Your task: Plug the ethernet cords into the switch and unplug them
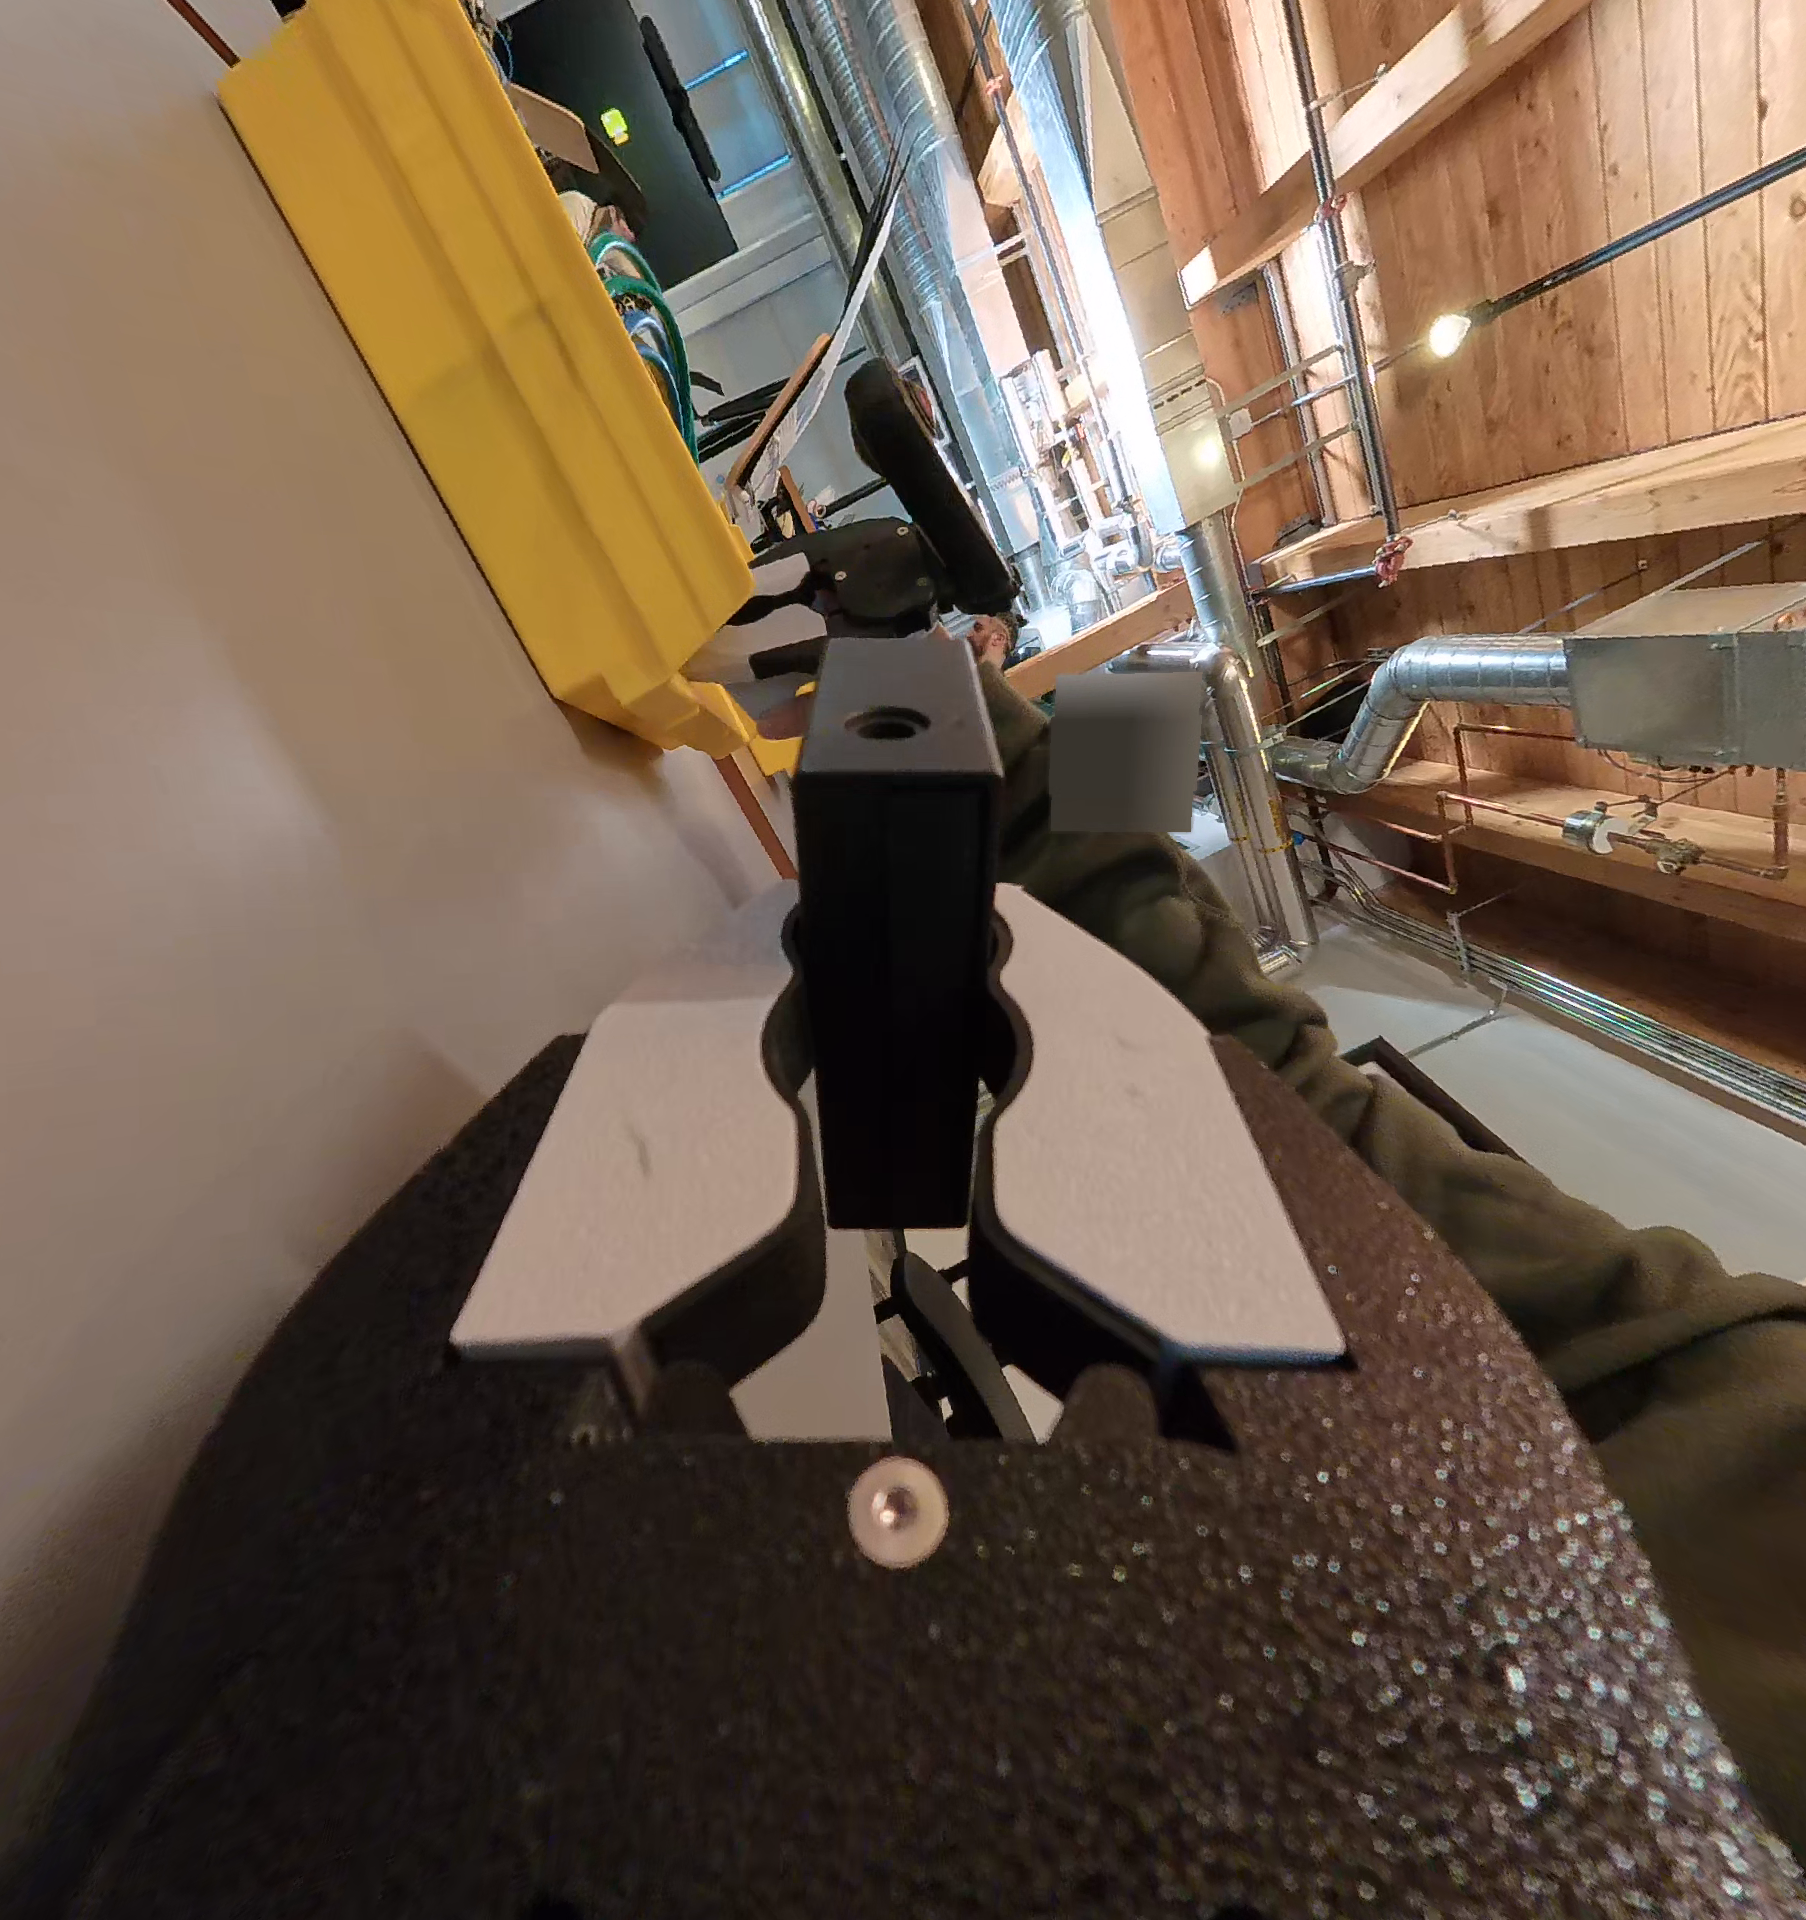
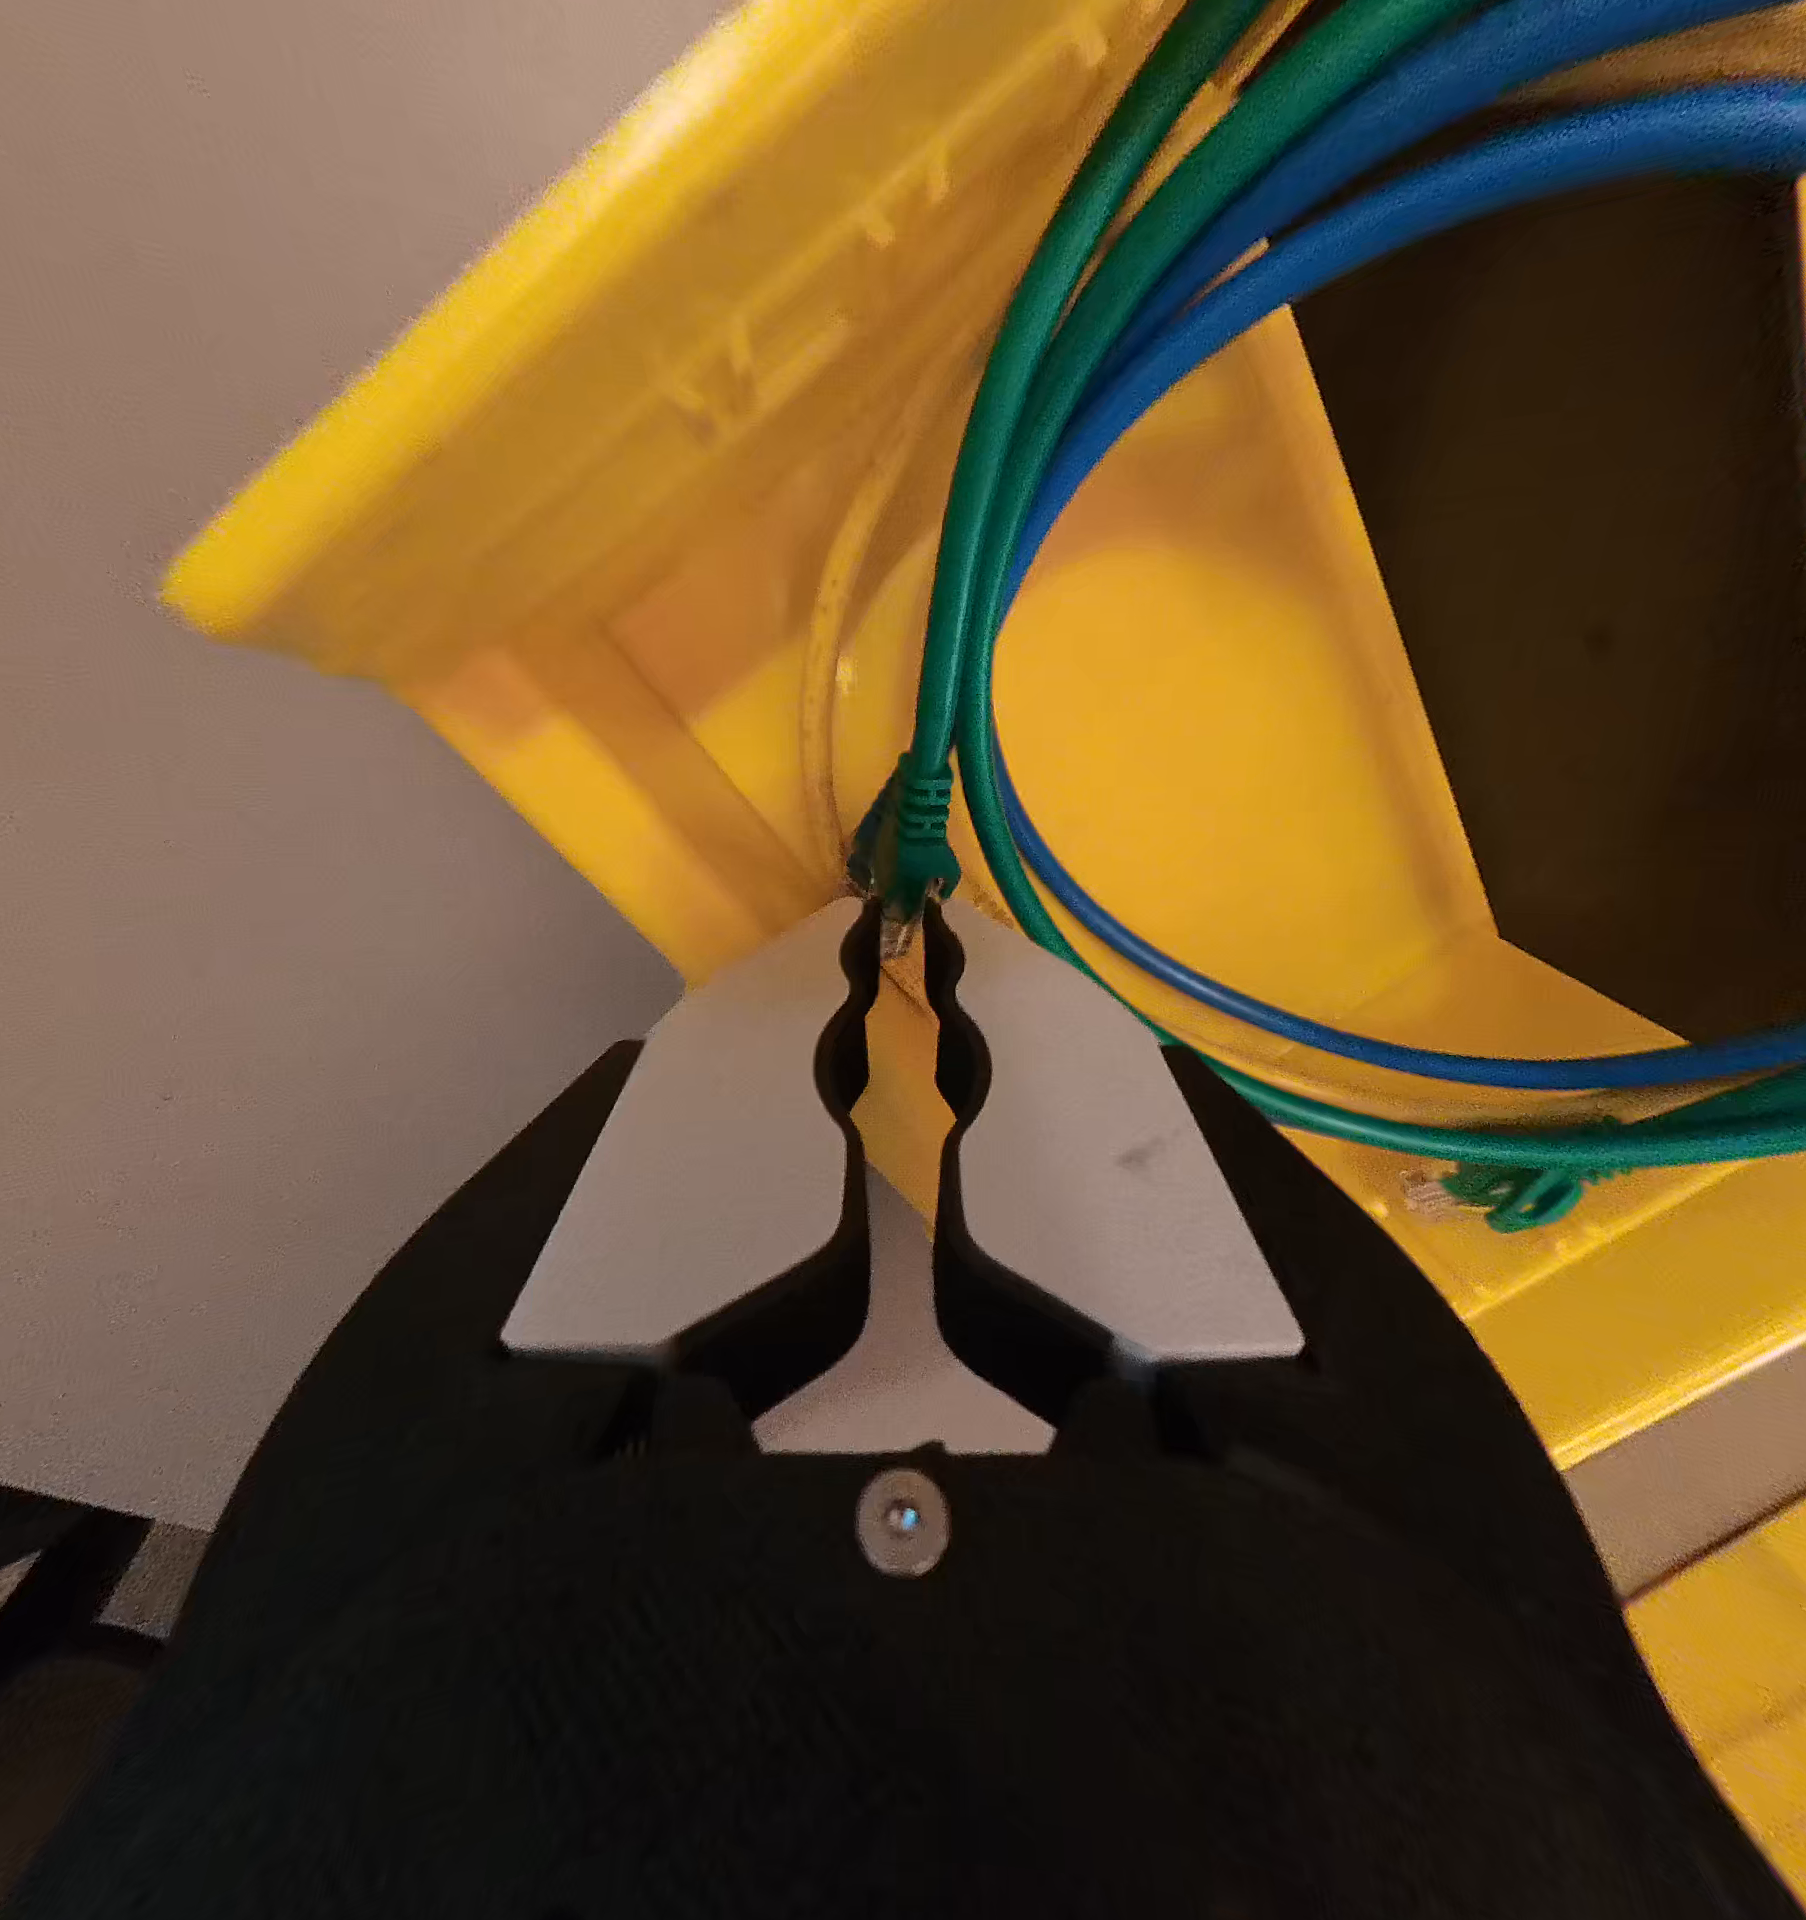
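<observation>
My left gripper (image 1: 896, 940) is shut on the black box-shaped switch (image 1: 894, 1039) and holds it end-on, above the beige table. In the right wrist view my right gripper (image 2: 899, 920) is shut on the clear plug (image 2: 897, 933) of a green ethernet cord (image 2: 966, 582), at the near corner of the yellow bin (image 2: 525, 447). The green cord and blue cords (image 2: 1242, 301) loop inside the bin. A second green plug (image 2: 1491, 1195) lies loose on the bin floor. The right gripper also shows far off in the left wrist view (image 1: 878, 571), beside the bin.
The yellow bin (image 1: 483, 343) stands on the beige table (image 1: 151, 831). A person's olive sleeve (image 1: 1346, 1091) reaches in from the right. Behind are wooden walls and metal ducts (image 1: 1398, 707). A dark panel (image 2: 1605, 582) lies in the bin.
</observation>
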Tool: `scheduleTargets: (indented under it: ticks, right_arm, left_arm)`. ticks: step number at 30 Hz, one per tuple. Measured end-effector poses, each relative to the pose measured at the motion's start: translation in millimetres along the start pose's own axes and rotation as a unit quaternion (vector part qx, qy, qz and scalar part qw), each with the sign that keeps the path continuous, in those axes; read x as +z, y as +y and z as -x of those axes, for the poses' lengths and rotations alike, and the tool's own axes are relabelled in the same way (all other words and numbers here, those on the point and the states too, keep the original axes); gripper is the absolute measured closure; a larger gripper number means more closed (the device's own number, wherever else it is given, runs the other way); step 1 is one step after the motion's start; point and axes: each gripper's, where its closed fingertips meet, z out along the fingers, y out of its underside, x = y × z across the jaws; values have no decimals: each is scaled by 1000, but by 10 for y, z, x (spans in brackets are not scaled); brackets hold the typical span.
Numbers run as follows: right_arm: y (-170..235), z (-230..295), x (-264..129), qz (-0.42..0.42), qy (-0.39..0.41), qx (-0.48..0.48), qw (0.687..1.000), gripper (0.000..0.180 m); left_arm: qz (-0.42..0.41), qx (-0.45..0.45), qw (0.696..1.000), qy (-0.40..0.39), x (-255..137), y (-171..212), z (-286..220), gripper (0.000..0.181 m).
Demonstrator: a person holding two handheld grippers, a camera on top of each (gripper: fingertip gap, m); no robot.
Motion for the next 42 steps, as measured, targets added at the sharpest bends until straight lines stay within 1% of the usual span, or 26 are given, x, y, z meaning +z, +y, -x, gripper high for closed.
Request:
scheduleTargets:
  ticks: [1, 3, 4, 5, 6, 7, 9, 11, 13, 15, 17, 18, 20, 21, 22, 25, 28, 29, 30, 32, 34, 35, 37, 39, 40, 42]
  right_arm:
    - [-25, 7, -42, -8, 1, -8, 1000, 166]
    - [-139, -107, -258, -47, 46, -19, 998, 142]
    - [-220, -146, -431, -78, 64, -25, 995, 137]
    - [-317, -162, -633, -117, 76, -25, 990, 131]
    - [-436, -150, -854, -167, 85, -24, 982, 121]
    - [-554, -68, -1075, -221, 80, -28, 972, 117]
    - [-786, 262, -1439, -323, 47, -24, 945, 110]
    - [-952, 763, -1616, -392, 19, -44, 919, 104]
    - [-1064, 1323, -1598, -436, 24, -83, 896, 99]
    - [-1179, 1857, -1465, -476, 36, -91, 874, 94]
    - [-1297, 2361, -1316, -515, 20, -78, 853, 94]
    - [-1347, 2544, -1209, -523, 19, -74, 849, 91]
    - [-1419, 2738, -925, -510, 40, -75, 856, 86]
    - [-1445, 2787, -818, -505, 51, -74, 858, 81]
    - [-1461, 2811, -765, -506, 59, -72, 857, 81]
    - [-1509, 2766, -802, -543, 90, -49, 833, 83]
    - [-1530, 2758, -744, -540, 98, -47, 834, 83]
    - [-1539, 2776, -760, -550, 94, -46, 829, 85]
    - [-1549, 2808, -799, -565, 89, -48, 819, 93]
    - [-1547, 2804, -867, -584, 108, -54, 803, 104]
    - [-1515, 2789, -904, -588, 120, -60, 798, 103]
    - [-1490, 2812, -906, -587, 100, -60, 801, 100]
    - [-1409, 2877, -919, -585, 39, -66, 807, 89]
    - [-1286, 2918, -1062, -599, -42, -72, 797, 86]
    - [-1235, 2852, -1196, -615, -66, -61, 783, 89]
    - [-1172, 2734, -1439, -636, -110, -58, 761, 106]
  left_arm:
    - [-1, 0, 1000, 0, -2, -2, 1, 153]
    - [-2, 1, 1000, -1, -9, -9, -4, 153]
    - [-3, 2, 1000, -1, -11, -13, -7, 153]
    - [-4, 3, 1000, -1, -13, -18, -11, 153]
    - [-4, 3, 1000, 0, -14, -21, -15, 153]
    - [-4, 4, 1000, 0, -12, -22, -18, 153]
    - [-8, 5, 1000, 1, -8, -29, -22, 153]
    - [-13, 4, 1000, 2, 2, -37, -27, 153]
    - [-19, 2, 1000, 1, 17, -38, -30, 154]
    - [-36, -2, 999, -5, 27, -64, -26, 154]
    - [-46, -16, 999, -17, 33, -68, 4, 154]
    - [-56, -23, 998, -23, 32, -78, 17, 153]
    - [-78, -49, 996, -16, 34, -107, 5, 154]
    - [-86, -65, 994, -10, 37, -111, -2, 153]
    - [-90, -77, 993, -3, 45, -109, -12, 153]
    - [-97, -98, 990, 2, 67, -97, -6, 153]
    - [-96, -103, 990, 9, 113, -73, -37, 153]
    - [-95, -103, 990, 10, 130, -62, -48, 153]
    - [-91, -100, 991, 9, 150, -45, -55, 153]
    - [-80, -89, 993, 8, 183, -13, -76, 153]
    - [-74, -63, 995, 9, 194, -19, -121, 154]
    - [-71, -46, 996, 9, 187, -35, -151, 154]
    - [-50, 8, 999, -3, 162, -44, -198, 154]
    - [1, 86, 996, -35, 126, -4, -208, 154]
    - [30, 121, 991, -51, 105, 32, -211, 154]
    - [81, 181, 978, -62, 83, 110, -255, 153]
